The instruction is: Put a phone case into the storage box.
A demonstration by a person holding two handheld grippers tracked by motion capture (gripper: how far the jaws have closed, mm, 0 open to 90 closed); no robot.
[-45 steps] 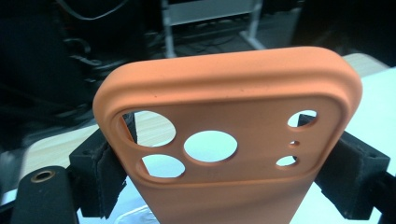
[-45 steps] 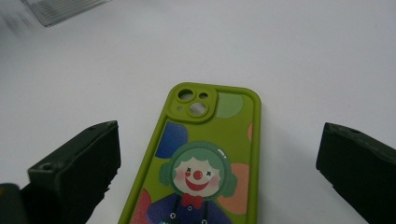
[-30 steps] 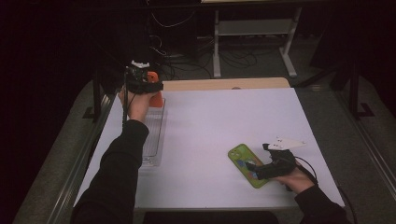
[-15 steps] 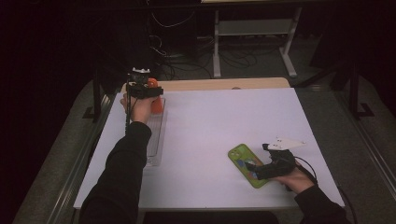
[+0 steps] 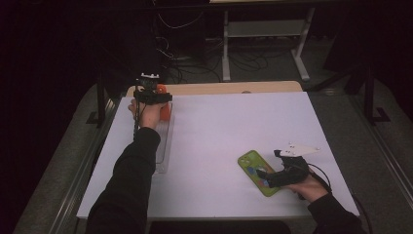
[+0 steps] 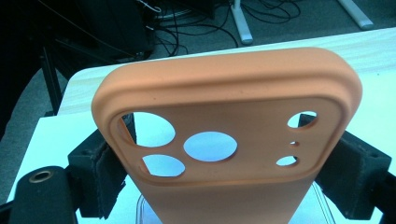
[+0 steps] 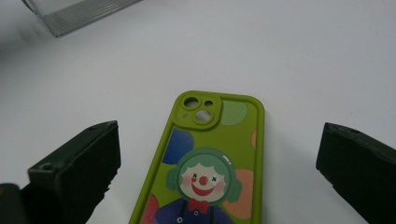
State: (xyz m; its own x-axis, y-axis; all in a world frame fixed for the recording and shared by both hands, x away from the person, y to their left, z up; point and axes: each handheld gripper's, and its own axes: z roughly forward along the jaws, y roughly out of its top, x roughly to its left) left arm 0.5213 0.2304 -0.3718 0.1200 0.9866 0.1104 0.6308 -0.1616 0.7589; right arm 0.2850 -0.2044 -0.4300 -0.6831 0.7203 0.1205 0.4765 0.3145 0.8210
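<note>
Two phone cases are in hand on the white table (image 5: 224,141). From the high view, the left gripper (image 5: 155,97) sits at the far left corner holding an orange phone case (image 5: 164,111) upright over a clear tray (image 5: 164,146) that runs along the table's left edge. The right gripper (image 5: 267,176) rests near the front right, over a green phone case (image 5: 253,165) lying flat; cables and a metal stand lie on the floor beyond the table.

In the left gripper view, the orange phone case (image 6: 224,140) stands between the padded jaws, which press on both its edges; the tray's rim (image 6: 140,210) peeks out below it.

In the right gripper view, the jaws stand wide apart, clear of the green phone case (image 7: 210,163), with the tray's corner (image 7: 70,16) well off.
</note>
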